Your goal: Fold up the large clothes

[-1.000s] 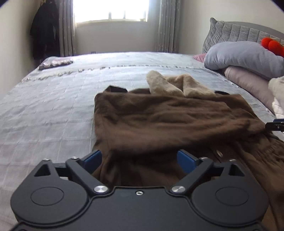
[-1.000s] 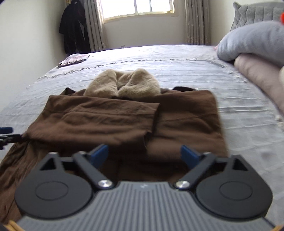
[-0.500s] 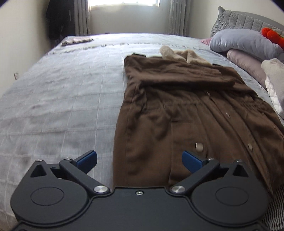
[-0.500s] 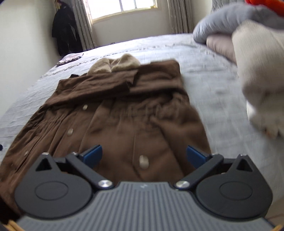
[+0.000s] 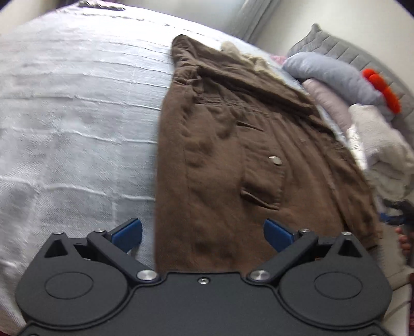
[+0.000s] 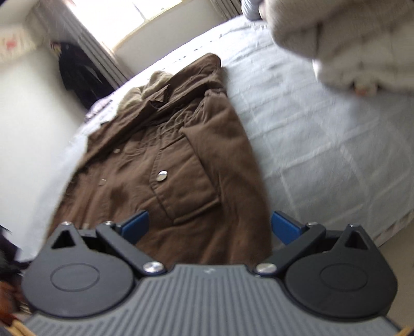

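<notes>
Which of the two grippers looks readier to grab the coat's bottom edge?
Neither clearly. The left hand-held gripper and right hand-held gripper are both open, each over a bottom corner of the brown coat; probably both together.

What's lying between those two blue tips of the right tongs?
In the right wrist view, the brown coat: its hem and buttoned pocket span the open right tongs, which grip nothing.

A home bedroom is shown. A wide bed is covered by a pale grey quilted bedspread (image 5: pixel 77 108), with stacked pillows (image 5: pixel 333 75) against a padded grey headboard (image 5: pixel 344 49) at the right. At the far wall, a bright window (image 6: pixel 152 10) flanked by curtains (image 6: pixel 103 54) is seen, beside dark clothing (image 6: pixel 77 72) hung up.
</notes>
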`<move>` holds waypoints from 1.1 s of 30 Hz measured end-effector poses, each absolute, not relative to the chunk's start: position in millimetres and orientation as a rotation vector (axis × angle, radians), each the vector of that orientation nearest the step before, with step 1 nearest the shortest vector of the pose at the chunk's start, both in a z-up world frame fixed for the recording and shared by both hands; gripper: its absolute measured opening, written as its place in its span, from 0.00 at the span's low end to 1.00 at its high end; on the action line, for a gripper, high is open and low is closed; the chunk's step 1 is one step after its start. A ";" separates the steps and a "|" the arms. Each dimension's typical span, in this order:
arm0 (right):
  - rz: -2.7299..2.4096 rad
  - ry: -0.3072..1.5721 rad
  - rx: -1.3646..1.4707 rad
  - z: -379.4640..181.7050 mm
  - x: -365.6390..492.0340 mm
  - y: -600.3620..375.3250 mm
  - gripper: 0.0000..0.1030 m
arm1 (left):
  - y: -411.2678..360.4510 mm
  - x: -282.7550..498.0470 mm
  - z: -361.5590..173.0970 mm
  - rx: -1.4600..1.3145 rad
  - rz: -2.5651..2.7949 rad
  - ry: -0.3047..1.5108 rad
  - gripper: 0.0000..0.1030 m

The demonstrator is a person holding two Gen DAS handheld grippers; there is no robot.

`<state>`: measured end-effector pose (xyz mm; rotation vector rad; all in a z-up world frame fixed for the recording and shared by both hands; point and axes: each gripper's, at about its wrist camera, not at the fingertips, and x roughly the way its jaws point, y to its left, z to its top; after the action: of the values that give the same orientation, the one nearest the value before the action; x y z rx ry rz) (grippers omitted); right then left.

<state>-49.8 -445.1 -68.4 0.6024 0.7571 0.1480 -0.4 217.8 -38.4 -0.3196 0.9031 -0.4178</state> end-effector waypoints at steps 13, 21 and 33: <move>0.139 0.768 0.656 -82.4 -73.0 -446.7 0.13 | 232.5 -20.3 -45.9 -0.508 -0.492 0.960 0.31; 0.200 0.580 0.686 -22.2 -70.8 -442.6 0.07 | 219.9 -21.8 5.1 -0.568 -0.500 0.773 0.18; 0.195 0.444 0.615 62.7 53.9 -434.7 0.07 | 186.5 84.4 90.4 -0.491 -0.414 0.544 0.17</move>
<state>53.9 -434.7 62.7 0.6154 0.4439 0.1950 84.4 186.5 90.4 -0.4912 0.5438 -0.4140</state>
